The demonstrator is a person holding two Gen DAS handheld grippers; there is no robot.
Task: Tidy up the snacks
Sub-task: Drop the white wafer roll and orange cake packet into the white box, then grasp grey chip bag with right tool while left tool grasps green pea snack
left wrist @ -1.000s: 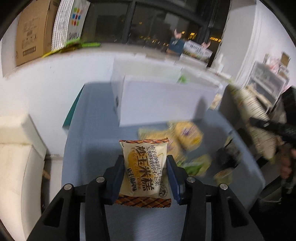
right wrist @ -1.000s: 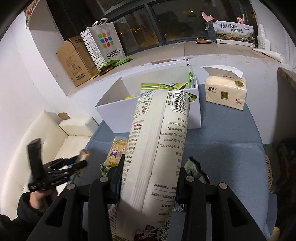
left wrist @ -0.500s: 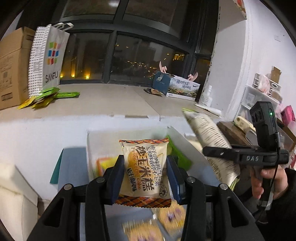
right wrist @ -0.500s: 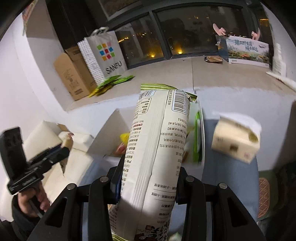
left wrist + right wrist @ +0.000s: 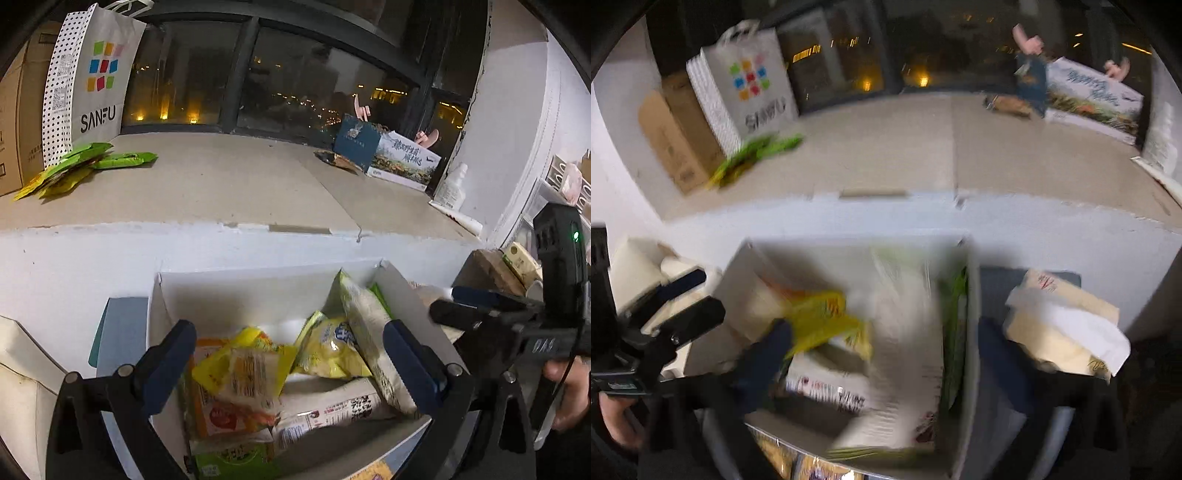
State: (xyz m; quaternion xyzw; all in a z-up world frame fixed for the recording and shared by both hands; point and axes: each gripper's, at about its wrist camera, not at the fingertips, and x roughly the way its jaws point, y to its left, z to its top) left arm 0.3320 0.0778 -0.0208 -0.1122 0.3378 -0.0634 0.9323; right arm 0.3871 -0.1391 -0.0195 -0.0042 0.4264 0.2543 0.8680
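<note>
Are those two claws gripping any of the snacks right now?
No. The left gripper and right gripper are both open over the white box; the snack packets lie inside it.

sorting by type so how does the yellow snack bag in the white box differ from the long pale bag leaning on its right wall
The yellow snack bag is short and puffy; the long pale bag is tall and narrow. The yellow one is bright yellow with a blue label; the pale one is off-white with fine print. The yellow one slumps mid-box; the pale one leans along the right wall. Both sit inside the white box, touching.
</note>
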